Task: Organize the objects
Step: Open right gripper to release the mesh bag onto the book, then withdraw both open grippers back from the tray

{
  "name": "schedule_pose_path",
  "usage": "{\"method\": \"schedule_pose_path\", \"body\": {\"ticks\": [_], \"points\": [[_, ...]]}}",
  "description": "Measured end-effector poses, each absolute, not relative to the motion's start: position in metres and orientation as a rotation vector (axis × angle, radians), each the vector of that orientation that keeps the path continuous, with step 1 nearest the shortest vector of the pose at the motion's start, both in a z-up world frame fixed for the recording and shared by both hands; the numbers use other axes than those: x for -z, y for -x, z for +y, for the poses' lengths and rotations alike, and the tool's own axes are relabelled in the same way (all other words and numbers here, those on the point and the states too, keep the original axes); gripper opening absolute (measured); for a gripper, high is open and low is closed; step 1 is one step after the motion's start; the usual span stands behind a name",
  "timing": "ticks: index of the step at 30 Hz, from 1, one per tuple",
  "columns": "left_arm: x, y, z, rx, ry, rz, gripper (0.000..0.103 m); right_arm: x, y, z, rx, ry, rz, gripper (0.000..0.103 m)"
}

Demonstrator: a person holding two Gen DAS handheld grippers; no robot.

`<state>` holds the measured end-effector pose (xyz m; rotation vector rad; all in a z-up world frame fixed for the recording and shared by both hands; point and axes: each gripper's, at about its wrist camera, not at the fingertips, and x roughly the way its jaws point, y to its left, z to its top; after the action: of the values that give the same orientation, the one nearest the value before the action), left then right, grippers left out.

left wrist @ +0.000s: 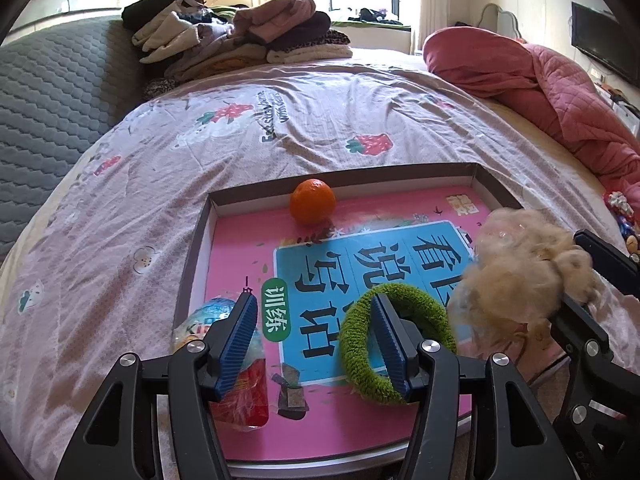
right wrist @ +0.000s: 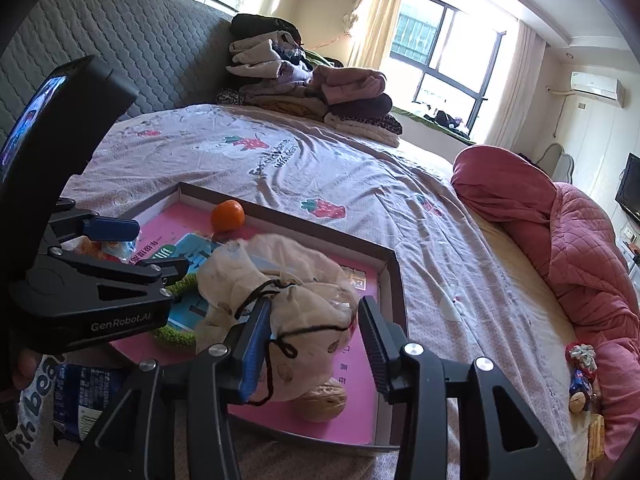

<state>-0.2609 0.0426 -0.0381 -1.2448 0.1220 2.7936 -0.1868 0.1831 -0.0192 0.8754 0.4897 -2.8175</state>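
Left wrist view: the left claw (left wrist: 314, 340) is seen with its fingers apart above a shallow cardboard box lid (left wrist: 200, 240) that lies on the bed (left wrist: 280, 128). A green scrunchie (left wrist: 394, 344) rests on the pink printed bottom of the lid, and the right-hand finger is placed inside its ring; nothing is gripped. An orange (left wrist: 313, 201) lies near the far wall of the lid, and a plastic snack packet (left wrist: 236, 364) lies at the near left corner under the other finger. In the right wrist view, the right claw (right wrist: 316, 344) is seen spread around a pale drawstring pouch (right wrist: 280, 292) over the lid, without being closed on it. A walnut (right wrist: 320, 402) lies just below the pouch.
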Motion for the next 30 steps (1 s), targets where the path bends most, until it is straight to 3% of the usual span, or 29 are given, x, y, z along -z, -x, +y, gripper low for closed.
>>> {"method": "schedule_pose_path", "body": {"ticks": [30], "points": [[-0.006, 0.226, 0.026, -2.857, 1.159, 0.024, 0.063, -0.021, 0.159, 0.184, 2.811, -0.737, 0.425, 0.046]]}}
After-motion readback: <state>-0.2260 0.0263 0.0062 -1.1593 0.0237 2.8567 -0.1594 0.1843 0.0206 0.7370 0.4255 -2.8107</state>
